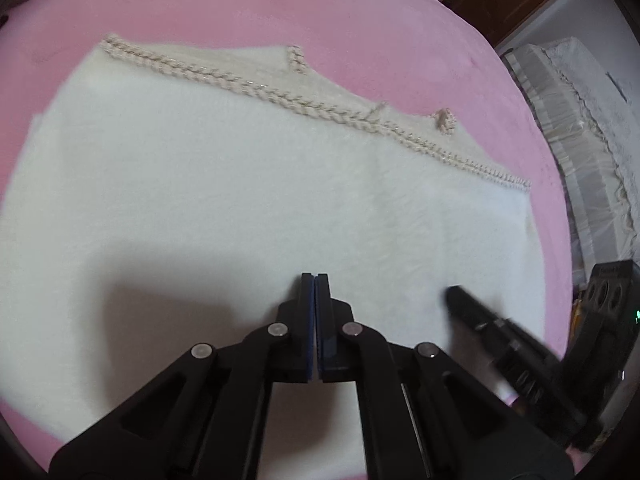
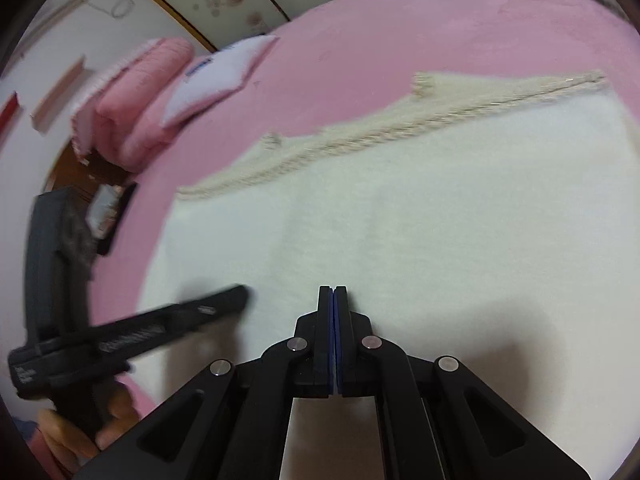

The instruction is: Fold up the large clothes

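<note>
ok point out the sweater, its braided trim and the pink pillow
sweater (image 1: pixel 240 200), left wrist view, plain white middle
trim (image 1: pixel 224 80), left wrist view, middle of the braid
pillow (image 2: pixel 136 100), right wrist view, its pink side

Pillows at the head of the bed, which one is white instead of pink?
The flat white pillow with blue print, lying nearest the cream garment; the pink pillow beside it is plump and quilted.

No legible text (only blur)
</note>
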Available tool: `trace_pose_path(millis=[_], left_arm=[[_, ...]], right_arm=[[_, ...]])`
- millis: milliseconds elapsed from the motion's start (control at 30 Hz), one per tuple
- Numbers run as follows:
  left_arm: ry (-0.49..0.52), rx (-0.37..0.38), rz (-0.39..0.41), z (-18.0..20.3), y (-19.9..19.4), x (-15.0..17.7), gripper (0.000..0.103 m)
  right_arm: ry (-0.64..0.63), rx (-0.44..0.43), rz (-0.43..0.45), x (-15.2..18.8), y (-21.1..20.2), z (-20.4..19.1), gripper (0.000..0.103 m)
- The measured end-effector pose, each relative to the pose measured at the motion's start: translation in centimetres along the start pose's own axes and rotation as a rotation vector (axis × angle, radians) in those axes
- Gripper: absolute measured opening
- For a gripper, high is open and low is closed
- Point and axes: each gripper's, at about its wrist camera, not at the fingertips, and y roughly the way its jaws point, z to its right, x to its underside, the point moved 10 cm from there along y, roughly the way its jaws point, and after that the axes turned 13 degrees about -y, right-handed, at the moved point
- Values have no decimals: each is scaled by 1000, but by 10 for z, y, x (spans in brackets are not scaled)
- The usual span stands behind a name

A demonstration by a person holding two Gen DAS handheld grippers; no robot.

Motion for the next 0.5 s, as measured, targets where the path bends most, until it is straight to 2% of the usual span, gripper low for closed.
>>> trace_pose_path(millis=[33,100,133,167,200,233,300,367,433,500], left_arm=[[12,-3,2,-5,-1,1,1],[37,-12,3,-18,-6,0,1],[60,-54,18,-31,-18,-4,1],[87,-127,41,-43,-24,-7,1],[112,-221,67,-60,-29,-14,1],[118,-281,82,-74,-31,-19,1],[91,-323,96,-105,-40,-21,1],[85,-383,118,-125,-51,-24,1],[84,-425,135,-139,-62,-25,1],[32,-423,137,-148,-71,-23,1]], right_arm=[[-7,34,-12,3,0,11,0],[8,26,-12,17,-7,33,0],[10,53,-21,31,-15,40,0],[10,80,-25,36,-21,58,0],[15,120,-28,37,-22,78,0],[21,197,-38,44,-34,98,0],[58,343,-62,62,-55,148,0],[138,423,-64,71,-72,180,0],[202,405,-26,83,-87,197,0],[210,425,-11,81,-92,200,0]])
